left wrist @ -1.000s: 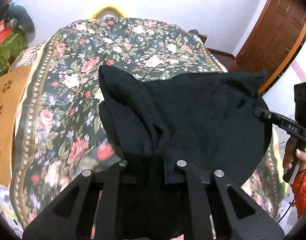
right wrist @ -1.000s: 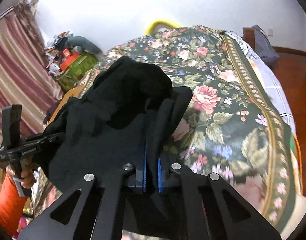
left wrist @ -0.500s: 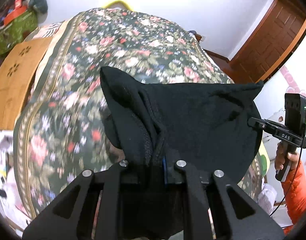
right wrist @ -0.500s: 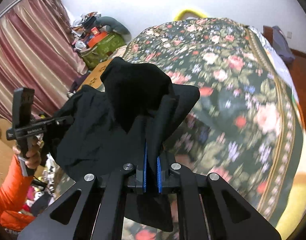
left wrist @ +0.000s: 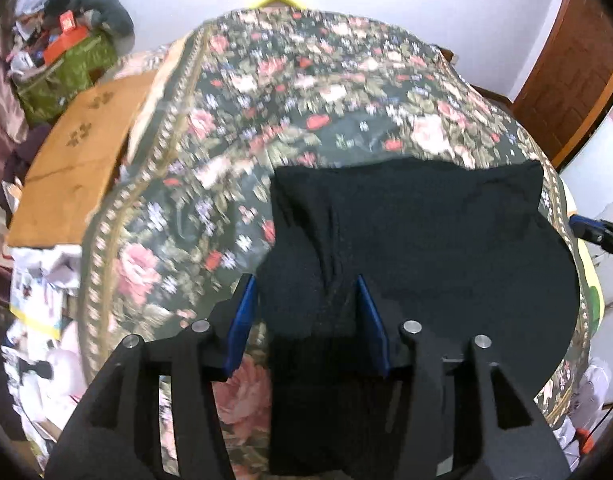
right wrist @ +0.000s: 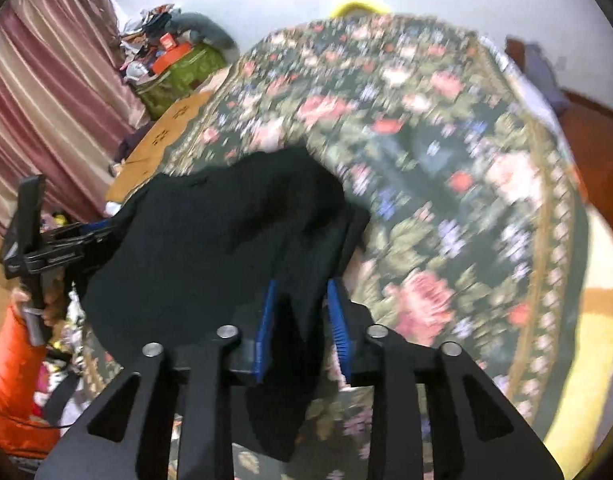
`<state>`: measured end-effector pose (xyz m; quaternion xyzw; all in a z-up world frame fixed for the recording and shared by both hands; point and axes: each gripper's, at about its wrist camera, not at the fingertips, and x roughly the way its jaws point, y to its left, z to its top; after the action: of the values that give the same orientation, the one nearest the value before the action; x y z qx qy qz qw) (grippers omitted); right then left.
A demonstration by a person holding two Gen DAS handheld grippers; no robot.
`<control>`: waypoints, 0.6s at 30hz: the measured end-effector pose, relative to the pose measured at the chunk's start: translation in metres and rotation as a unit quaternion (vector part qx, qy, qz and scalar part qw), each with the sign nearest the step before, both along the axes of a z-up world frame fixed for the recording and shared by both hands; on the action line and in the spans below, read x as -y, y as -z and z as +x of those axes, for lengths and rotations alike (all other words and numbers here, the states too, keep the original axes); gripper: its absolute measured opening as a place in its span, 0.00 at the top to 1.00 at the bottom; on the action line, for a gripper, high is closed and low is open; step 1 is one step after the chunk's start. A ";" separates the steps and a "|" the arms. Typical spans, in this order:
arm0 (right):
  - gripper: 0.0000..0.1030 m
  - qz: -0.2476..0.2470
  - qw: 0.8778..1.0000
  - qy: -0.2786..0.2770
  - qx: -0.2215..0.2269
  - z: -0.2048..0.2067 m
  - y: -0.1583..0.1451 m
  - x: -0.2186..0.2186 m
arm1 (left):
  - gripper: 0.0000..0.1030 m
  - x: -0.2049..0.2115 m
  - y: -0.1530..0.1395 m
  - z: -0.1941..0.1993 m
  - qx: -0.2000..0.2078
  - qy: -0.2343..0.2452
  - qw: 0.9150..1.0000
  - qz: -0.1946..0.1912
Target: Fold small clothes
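Observation:
A small black garment lies spread over the near edge of the floral bedspread. My left gripper is open, its blue pads standing apart on either side of the garment's left corner. My right gripper is open too, blue pads apart around the garment's right corner. The cloth still passes between the fingers in both views. The left gripper also shows at the left of the right wrist view. The right gripper's tip shows at the right edge of the left wrist view.
An orange-brown board lies beside the bed on the left. A cluttered green box stands near the striped curtain. A wooden door is at the right. The person's orange sleeve is at lower left.
Both grippers have opened and let go of the black garment. The garment has dropped from a held-up drape onto the bed's near edge. Both cameras swung, with motion blur.

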<state>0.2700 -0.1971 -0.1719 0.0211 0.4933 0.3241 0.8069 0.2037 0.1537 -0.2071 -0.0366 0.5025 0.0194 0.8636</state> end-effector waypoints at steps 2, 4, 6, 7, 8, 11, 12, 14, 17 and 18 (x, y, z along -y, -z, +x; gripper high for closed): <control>0.75 0.004 1.000 -0.001 0.013 0.002 -0.010 0.000 | 0.51 0.001 -0.012 0.000 0.016 0.006 1.000 0.017; 0.75 0.006 1.000 -0.012 0.026 0.004 -0.018 -0.008 | 0.51 0.003 -0.024 0.003 0.031 0.008 0.999 0.022; 0.73 0.007 0.999 -0.030 0.035 0.004 -0.022 -0.019 | 0.51 0.006 -0.034 0.010 0.042 0.015 0.999 0.008; 0.72 0.007 0.998 -0.041 0.038 0.005 -0.022 -0.028 | 0.51 0.009 -0.036 0.013 0.042 0.020 0.999 0.002; 0.69 0.007 0.997 -0.057 0.042 0.005 -0.022 -0.040 | 0.51 0.015 -0.037 0.019 0.042 0.032 0.999 -0.010; 0.62 0.010 0.995 -0.092 0.044 0.007 -0.016 -0.070 | 0.51 0.031 -0.028 0.033 0.028 0.061 0.997 -0.033; 0.62 0.009 0.994 -0.104 0.044 0.009 -0.011 -0.081 | 0.51 0.038 -0.020 0.040 0.015 0.070 0.997 -0.041; 0.62 -0.004 0.992 -0.119 0.049 0.010 -0.001 -0.100 | 0.51 0.048 -0.003 0.051 -0.004 0.076 0.996 -0.037; 0.62 -0.039 0.989 -0.131 0.056 0.016 0.019 -0.120 | 0.51 0.054 0.019 0.061 -0.020 0.076 0.997 -0.006; 0.62 -0.050 0.988 -0.131 0.058 0.019 0.024 -0.122 | 0.50 0.052 0.024 0.063 -0.020 0.071 0.997 0.000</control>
<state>0.2889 -0.0747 -0.1962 -0.1034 0.4600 0.4027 0.7846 0.2668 0.1014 -0.2315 -0.0001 0.5209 -0.0414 0.8526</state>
